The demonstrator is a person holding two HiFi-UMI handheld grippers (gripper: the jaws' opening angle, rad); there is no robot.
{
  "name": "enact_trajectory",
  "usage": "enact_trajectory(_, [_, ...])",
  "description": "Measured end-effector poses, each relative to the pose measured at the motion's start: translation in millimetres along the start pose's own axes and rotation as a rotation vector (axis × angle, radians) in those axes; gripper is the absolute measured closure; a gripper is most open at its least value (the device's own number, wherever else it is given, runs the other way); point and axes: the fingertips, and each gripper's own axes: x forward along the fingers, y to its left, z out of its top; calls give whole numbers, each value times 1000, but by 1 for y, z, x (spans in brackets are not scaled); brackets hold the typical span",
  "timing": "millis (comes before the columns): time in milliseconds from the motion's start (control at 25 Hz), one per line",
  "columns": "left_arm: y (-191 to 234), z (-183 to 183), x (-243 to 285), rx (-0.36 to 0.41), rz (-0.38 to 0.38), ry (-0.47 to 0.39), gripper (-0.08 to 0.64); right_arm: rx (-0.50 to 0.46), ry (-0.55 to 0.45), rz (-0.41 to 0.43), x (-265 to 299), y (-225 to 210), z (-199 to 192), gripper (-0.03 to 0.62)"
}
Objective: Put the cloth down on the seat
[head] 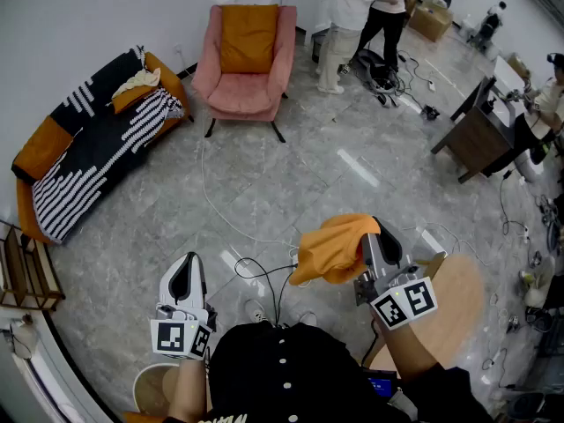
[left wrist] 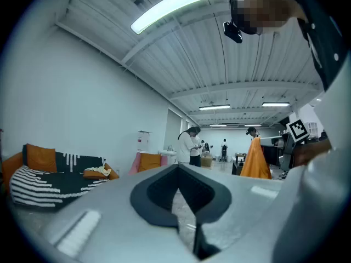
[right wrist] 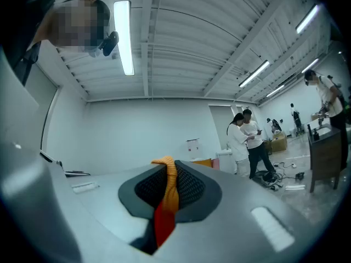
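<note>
Bright, even light from ceiling strip lights (left wrist: 174, 5), glare on the floor (head: 357, 167), fisheye-bent edges

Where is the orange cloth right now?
In the head view the cloth hangs clamped in the right gripper, right of centre, far from the pink armchair at the top.

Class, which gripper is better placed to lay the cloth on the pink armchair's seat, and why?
Right. The right gripper is shut on the orange cloth, while the left gripper is empty.
</note>
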Motion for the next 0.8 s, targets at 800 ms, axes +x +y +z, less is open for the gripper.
enact_trajectory(800, [64, 10, 5, -2, -53, -2, 560, 13, -35, -37, 48, 52, -6, 548])
